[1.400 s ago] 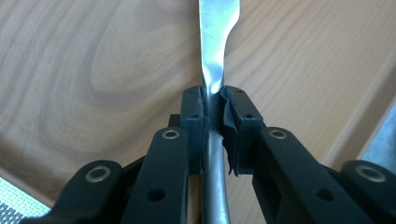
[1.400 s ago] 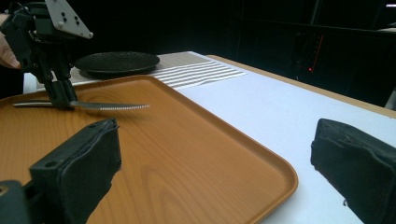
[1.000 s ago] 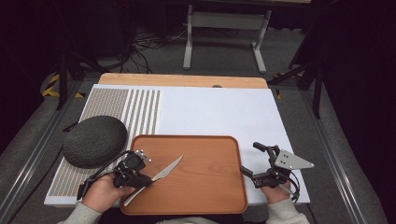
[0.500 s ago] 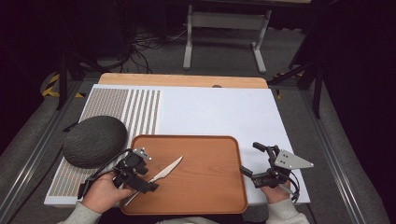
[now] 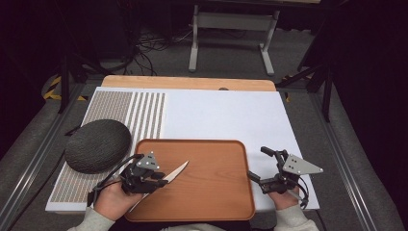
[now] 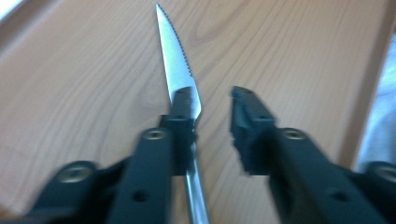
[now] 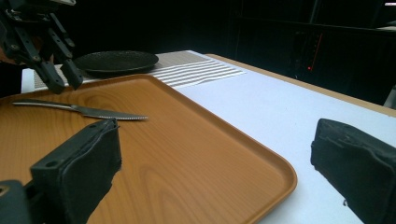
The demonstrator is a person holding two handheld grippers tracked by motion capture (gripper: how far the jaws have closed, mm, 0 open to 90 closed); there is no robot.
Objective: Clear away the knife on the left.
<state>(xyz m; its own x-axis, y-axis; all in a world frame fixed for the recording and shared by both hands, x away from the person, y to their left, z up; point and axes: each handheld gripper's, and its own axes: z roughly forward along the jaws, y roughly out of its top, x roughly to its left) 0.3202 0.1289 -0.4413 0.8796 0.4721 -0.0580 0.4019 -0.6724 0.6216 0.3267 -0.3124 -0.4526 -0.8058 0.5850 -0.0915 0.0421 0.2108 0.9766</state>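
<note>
A steak knife (image 5: 177,171) with a serrated blade lies on the brown wooden tray (image 5: 211,192), its tip pointing away and to the right. My left gripper (image 5: 161,179) hovers open just over where the blade meets the handle. In the left gripper view the knife (image 6: 175,70) runs under the left jaw of that gripper (image 6: 213,100), not between the jaws. The right gripper view shows the knife (image 7: 93,112) flat on the tray (image 7: 187,154), with the left gripper (image 7: 65,81) above it. My right gripper (image 5: 257,162) rests open at the tray's right edge, empty (image 7: 215,154).
A dark grey round dish (image 5: 97,145) sits left of the tray on the striped part of the white mat (image 5: 216,115); it also appears at the back in the right gripper view (image 7: 116,60). A wooden table edge (image 5: 187,83) runs behind the mat.
My left gripper has edged slightly right and forward over the knife. The knife and the right gripper have stayed put.
</note>
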